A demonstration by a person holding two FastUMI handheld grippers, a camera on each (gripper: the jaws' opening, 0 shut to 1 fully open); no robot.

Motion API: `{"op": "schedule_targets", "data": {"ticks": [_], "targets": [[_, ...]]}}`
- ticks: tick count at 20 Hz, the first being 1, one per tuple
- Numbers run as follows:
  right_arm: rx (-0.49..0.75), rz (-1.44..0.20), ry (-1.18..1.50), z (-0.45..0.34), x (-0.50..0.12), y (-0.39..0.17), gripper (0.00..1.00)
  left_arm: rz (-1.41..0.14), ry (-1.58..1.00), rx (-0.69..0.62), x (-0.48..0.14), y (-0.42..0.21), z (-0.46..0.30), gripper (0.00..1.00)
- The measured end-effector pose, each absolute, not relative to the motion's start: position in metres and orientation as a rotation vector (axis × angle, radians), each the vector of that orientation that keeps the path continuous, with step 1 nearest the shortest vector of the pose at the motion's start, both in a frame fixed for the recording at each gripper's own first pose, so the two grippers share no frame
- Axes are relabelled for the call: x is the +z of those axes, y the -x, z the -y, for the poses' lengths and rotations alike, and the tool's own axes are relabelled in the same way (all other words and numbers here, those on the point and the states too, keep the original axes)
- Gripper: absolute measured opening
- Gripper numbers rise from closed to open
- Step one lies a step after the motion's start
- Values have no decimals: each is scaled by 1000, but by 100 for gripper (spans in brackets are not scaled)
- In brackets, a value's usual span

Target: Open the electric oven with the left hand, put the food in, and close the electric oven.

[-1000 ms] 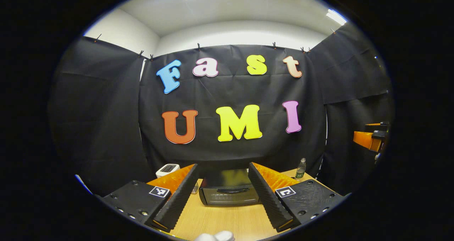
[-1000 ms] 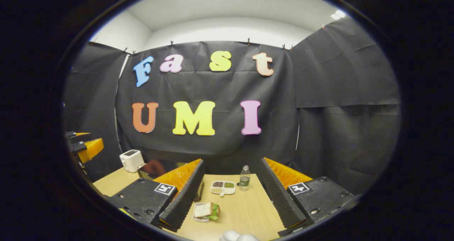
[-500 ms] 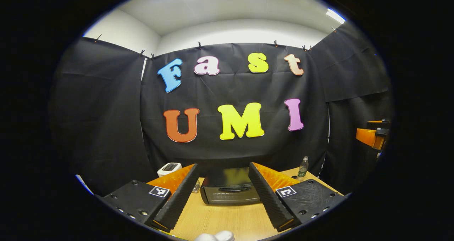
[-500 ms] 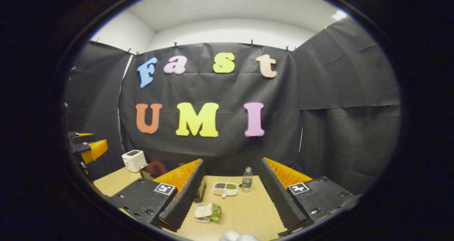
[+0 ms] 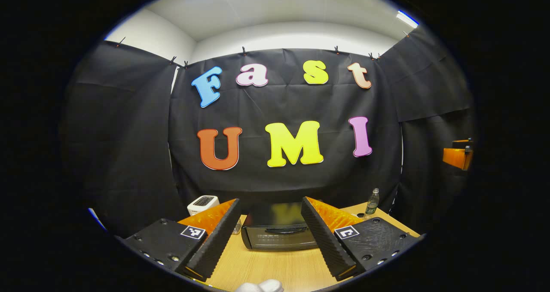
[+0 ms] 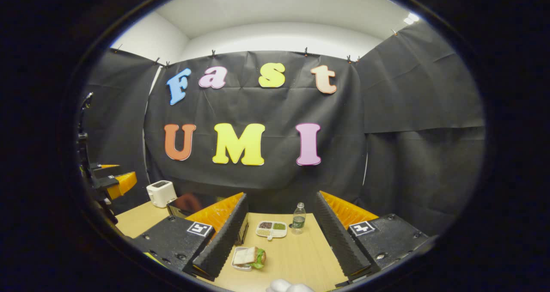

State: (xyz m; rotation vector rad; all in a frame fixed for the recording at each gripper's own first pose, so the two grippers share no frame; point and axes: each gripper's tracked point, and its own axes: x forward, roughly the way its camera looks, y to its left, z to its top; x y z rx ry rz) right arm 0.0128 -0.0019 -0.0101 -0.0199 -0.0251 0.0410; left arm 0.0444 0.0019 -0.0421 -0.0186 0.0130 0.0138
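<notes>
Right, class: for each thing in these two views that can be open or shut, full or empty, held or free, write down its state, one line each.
electric oven: door shut, untouched.
left gripper: fingers open, holding nothing.
right gripper: fingers open, holding nothing.
sandwich: in its small tray on the table, not held.
water bottle: upright, capped.
divided dish: compartments filled.
toaster: upright; slots' contents too small to tell.

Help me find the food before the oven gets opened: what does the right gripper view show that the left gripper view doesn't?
Right gripper view: the sandwich in its small tray and a divided dish of food, on the table. Left gripper view: the oven face-on, door shut. Shared: the toaster, the bottle and the oven.
</notes>
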Motion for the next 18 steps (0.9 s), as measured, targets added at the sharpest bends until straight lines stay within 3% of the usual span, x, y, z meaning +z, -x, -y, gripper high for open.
{"op": "schedule_targets", "data": {"ticks": [8,14,15,16,18], "targets": [[46,-43,37,23,-35,-35,92,-125,101,-44,-137,-136,32,93],[17,-105,45,44,-55,-56,92,-222,102,-17,-198,-209,36,94],[13,-111,40,46,-57,-58,100,-244,96,-17,-209,-218,38,94],[8,-121,37,47,-59,-61,92,-256,93,-20,-219,-225,40,94],[9,-142,37,49,-67,-66,92,-302,97,-35,-238,-236,45,94]]}}
